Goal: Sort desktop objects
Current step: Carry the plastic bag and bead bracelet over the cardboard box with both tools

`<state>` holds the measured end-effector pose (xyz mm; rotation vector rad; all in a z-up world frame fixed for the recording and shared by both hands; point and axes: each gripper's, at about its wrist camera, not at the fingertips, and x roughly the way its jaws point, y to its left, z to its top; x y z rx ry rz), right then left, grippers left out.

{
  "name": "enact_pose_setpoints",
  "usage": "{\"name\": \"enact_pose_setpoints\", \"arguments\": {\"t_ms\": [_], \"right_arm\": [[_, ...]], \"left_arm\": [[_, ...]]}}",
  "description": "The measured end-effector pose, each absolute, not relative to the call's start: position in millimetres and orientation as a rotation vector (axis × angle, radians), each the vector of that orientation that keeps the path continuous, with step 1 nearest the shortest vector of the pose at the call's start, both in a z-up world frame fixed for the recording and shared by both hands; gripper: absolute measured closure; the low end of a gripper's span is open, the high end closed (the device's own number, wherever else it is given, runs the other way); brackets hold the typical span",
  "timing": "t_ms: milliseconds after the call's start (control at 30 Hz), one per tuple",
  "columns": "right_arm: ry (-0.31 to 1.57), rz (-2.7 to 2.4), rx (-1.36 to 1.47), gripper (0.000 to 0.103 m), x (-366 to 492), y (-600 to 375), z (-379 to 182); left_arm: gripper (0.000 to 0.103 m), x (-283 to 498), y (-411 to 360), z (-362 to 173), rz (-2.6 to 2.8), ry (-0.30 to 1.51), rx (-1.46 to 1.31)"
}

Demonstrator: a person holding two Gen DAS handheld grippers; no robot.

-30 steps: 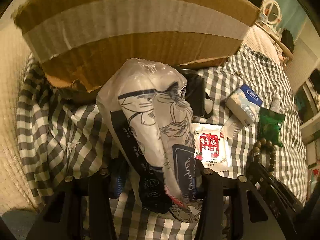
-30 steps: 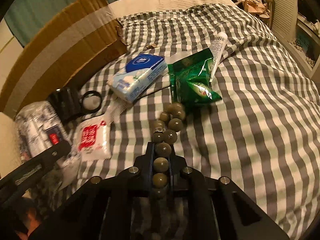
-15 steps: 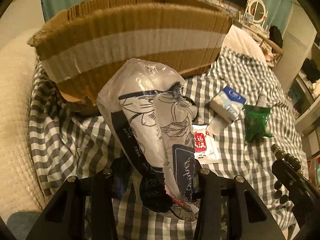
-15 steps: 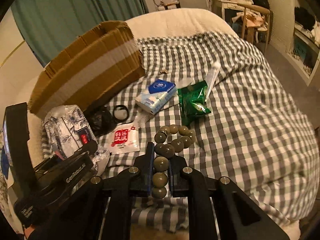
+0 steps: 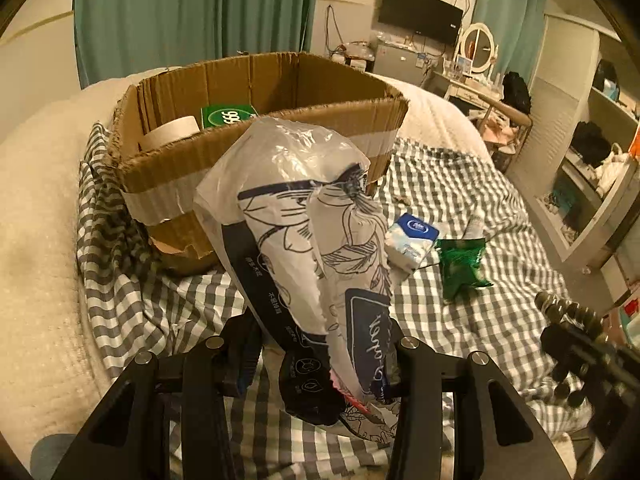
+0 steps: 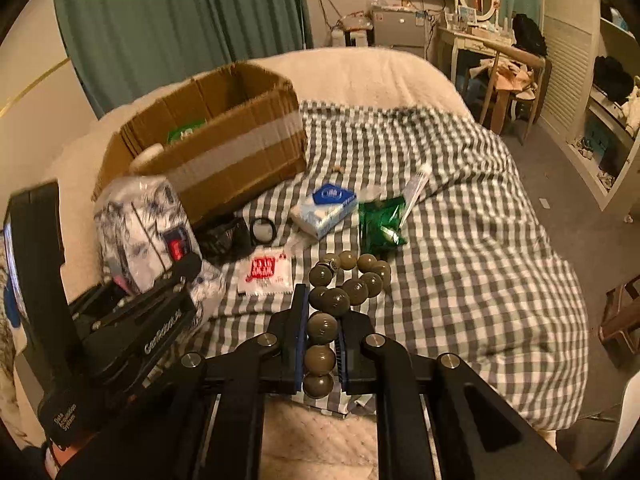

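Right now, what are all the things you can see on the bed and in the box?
Brown cardboard box: one, open, at the back left of the checked cloth.
Green carton: one, inside the box.
White tape roll: one, inside the box.
Grey-and-white checked cloth: one, spread over the bed.
Blue-and-white tissue pack: one, mid-cloth.
Green foil snack bag: one, right of the tissue pack.
White tube: one, beside the snack bag.
White sachet with red print: one, near the front.
Black ring: one, by the box.
White printed plastic bag: one, in the left gripper.
Olive bead bracelet: one, in the right gripper.
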<state>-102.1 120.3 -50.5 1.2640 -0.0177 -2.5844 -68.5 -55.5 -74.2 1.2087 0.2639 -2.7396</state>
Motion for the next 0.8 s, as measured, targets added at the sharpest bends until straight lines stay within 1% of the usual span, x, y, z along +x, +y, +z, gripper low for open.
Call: {"name": "enact_pose_setpoints", "arguments": {"t_ms": [67,167,367,467,600,667,800], "right_arm": [[-0.002,-2.587,1.245,0.092,-102.4,118.1,-42.0],[0.038,-2.591,1.206,0.092,-103.9,109.3,-27.7],[0.051,-2.571,1.079,0.092,-115.8,89.3,7.5],[0.084,-2.561,1.022,0.092,-126.8,73.0,24.7],[0.098,-2.526,0.949,0.092,-147.7,51.8,43.5],[0.100,-2.513,0.907,0.092,-163.1,42.0,52.4],[0.083,-2.490,0.862,0.092,-198.2,26.8,61.3]], "left_arm": [[0.058,-65.7,-62.5,-68.6,-2.735,0.290,1.218],[0.058,-64.6,-77.6,-53.8,-2.741,0.390,1.175],[0.058,-69.7,-105.5,-12.2,-2.777,0.457,1.124],[0.058,-84.3,-121.0,6.2,-2.785,0.467,1.103],[0.058,-110.1,-160.7,27.1,-2.732,0.674,1.004],[0.058,-128.8,-175.3,31.7,-2.702,0.737,1.001],[0.058,-178.1,-194.3,35.7,-2.656,0.757,1.013]]}}
